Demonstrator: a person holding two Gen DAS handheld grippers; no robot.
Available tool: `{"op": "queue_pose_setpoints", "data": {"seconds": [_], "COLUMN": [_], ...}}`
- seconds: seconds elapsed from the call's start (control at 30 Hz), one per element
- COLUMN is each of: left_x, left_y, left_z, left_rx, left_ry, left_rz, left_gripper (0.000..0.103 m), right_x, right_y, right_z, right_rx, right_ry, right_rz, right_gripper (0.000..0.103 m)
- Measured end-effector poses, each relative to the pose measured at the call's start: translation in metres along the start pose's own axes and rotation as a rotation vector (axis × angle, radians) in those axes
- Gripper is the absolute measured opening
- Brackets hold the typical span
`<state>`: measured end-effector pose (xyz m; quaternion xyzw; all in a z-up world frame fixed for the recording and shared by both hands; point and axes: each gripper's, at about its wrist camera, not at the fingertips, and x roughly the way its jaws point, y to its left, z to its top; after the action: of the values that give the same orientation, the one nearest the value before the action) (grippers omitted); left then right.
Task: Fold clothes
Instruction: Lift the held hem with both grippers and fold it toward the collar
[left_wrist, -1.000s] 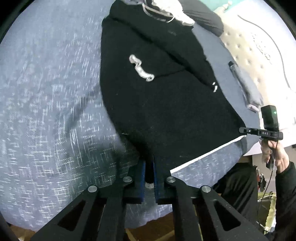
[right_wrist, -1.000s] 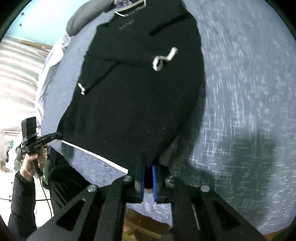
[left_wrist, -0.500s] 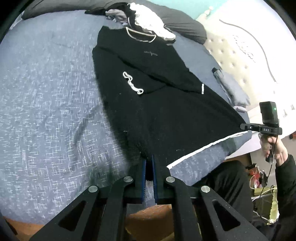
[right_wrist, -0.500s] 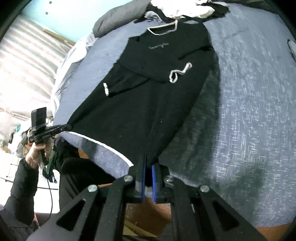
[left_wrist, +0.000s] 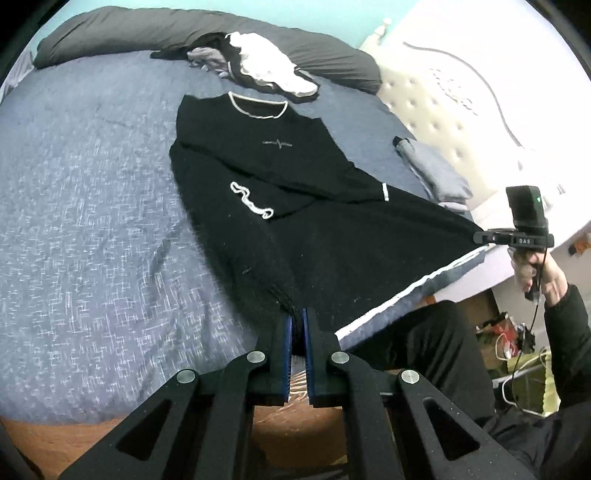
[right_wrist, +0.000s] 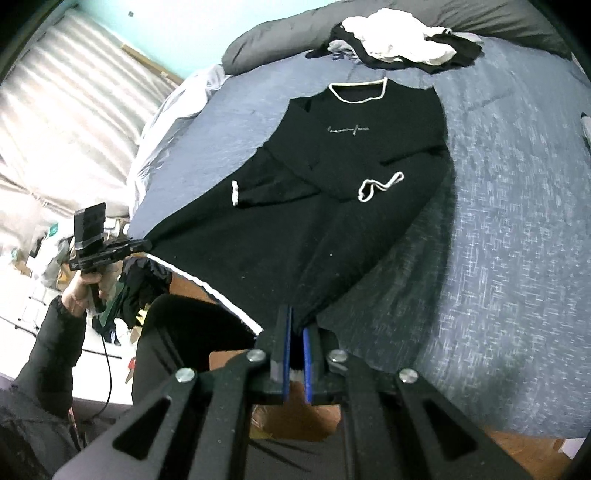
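A black long-sleeved top (left_wrist: 314, 229) with white trim lies face up on the blue bed, both sleeves folded across its front. Its white-edged hem is lifted off the mattress and stretched between my two grippers. My left gripper (left_wrist: 297, 321) is shut on one hem corner. My right gripper (right_wrist: 295, 325) is shut on the other corner of the top (right_wrist: 332, 184). In the left wrist view the right gripper (left_wrist: 480, 236) pinches the hem at the far right; in the right wrist view the left gripper (right_wrist: 146, 245) holds it at the left.
A heap of black and white clothes (left_wrist: 258, 70) lies near the grey pillow (left_wrist: 147, 33) at the head of the bed (left_wrist: 92, 184). A folded grey garment (left_wrist: 432, 170) sits by the tufted headboard (left_wrist: 443, 110). My dark trousers (left_wrist: 424, 350) stand against the bed's foot.
Both grippers have risen and pulled back with the hem, so the hem now hangs off the bed's edge and the whole top and the pillow end have come into view.
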<state>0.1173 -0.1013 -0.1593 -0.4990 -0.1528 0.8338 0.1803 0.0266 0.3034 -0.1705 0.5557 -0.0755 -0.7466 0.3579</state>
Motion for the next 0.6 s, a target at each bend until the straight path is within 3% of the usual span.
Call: {"op": "queue_pose_setpoints", "data": {"seconds": [0.3, 0.6], "left_x": [0.004, 0.031], "left_y": [0.010, 0.050], "left_z": [0.030, 0.119], "left_rx": [-0.027, -0.095], "left_ry": [-0.039, -0.079], "left_rz": [-0.004, 0.002], "left_gripper": [0.006, 0.006], "right_x": [0.006, 0.018], "right_y": [-0.013, -0.048], "right_z": [0.025, 0.111], "right_rx": [0.025, 0.079], "right_ry": [-0.024, -0.060], "right_rz": [0.012, 0.029], "right_gripper": [0.005, 0.005]}}
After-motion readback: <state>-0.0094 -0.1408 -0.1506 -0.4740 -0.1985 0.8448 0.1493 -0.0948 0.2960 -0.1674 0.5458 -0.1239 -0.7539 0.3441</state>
